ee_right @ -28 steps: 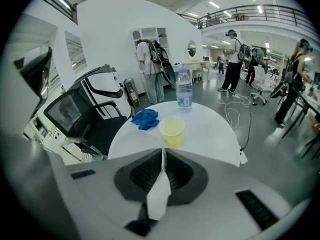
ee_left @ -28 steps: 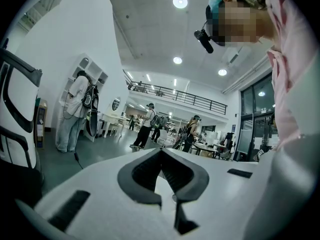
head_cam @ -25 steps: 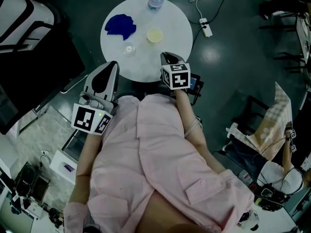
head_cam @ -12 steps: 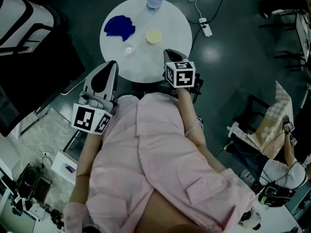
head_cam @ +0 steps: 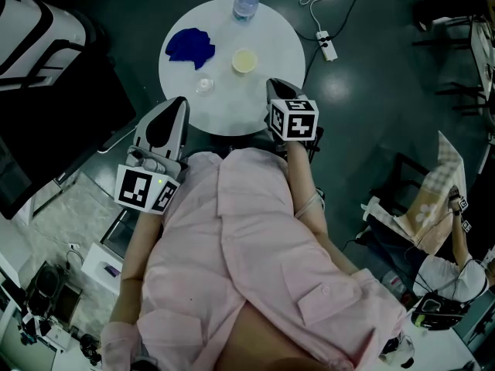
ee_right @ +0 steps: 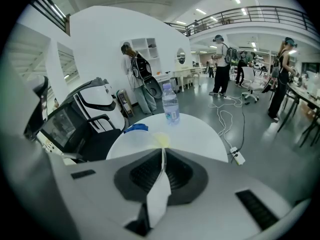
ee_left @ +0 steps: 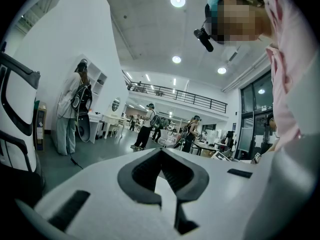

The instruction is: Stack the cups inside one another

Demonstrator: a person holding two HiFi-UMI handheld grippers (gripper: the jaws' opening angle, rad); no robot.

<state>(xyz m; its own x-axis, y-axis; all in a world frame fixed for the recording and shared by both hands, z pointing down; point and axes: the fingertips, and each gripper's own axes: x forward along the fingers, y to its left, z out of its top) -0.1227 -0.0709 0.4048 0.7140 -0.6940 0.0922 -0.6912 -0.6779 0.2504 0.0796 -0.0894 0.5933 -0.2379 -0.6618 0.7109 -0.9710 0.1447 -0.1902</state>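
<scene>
A round white table (head_cam: 271,22) holds two cups. A pale yellow cup (head_cam: 245,59) stands near the middle, and a small clear cup (head_cam: 204,86) sits to its left, nearer me. My right gripper (head_cam: 273,84) hovers over the table's near right edge, shut and empty. In the right gripper view its closed jaws (ee_right: 163,152) point down at the table (ee_right: 200,134), with the yellow cup (ee_right: 161,140) just beyond the tips. My left gripper (head_cam: 177,103) is held off the table's near left edge, shut and empty. In the left gripper view its jaws (ee_left: 161,152) face the room, with no cup in sight.
A blue cloth (head_cam: 189,45) and a water bottle (head_cam: 247,0) sit on the far part of the table. A power strip (head_cam: 328,43) with cables lies on the floor to the right. A black chair (ee_right: 75,129) stands left of the table. People stand in the hall beyond.
My right gripper has shifted to the right along the table's near edge and risen a little. The left gripper has stayed where it was. Both cups are unmoved.
</scene>
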